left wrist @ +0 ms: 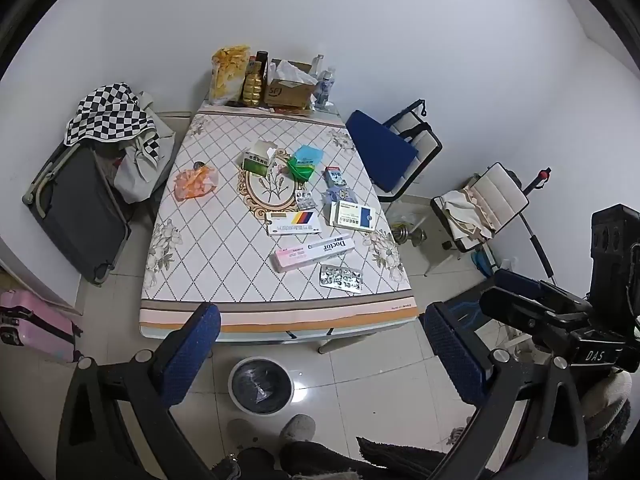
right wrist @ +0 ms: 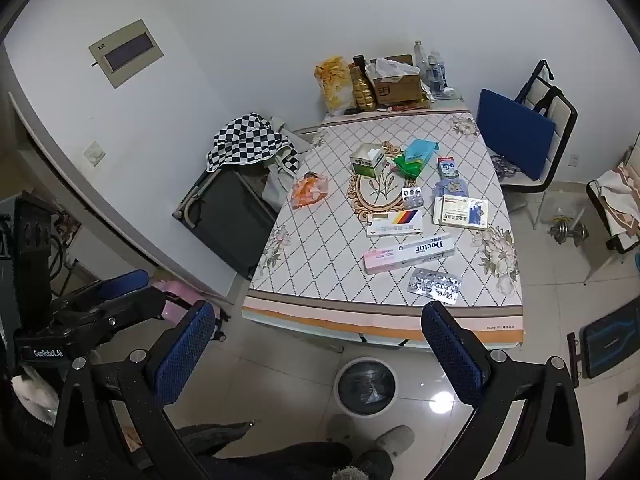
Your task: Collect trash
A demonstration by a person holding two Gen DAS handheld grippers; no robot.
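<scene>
While both jaws stand spread wide and empty, the left gripper [left wrist: 320, 354] and right gripper [right wrist: 318, 350] hang above the tiled floor short of the bench [left wrist: 208, 264]. Medicine boxes [left wrist: 294, 223], blister packs [left wrist: 341, 279] and an orange wrapper [left wrist: 195, 182] lie scattered on its patterned cloth. A bin [left wrist: 261, 385] lined in black sits on the floor just before the bench's near edge.

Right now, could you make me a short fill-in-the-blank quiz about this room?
1. The bin stands on the ____.
2. Both the left gripper and the right gripper are ____.
3. The box marked "Doctor" lies on the ____.
4. The cloth on the suitcase is ____-patterned.

Missing words: floor; open; table; checkered
</scene>
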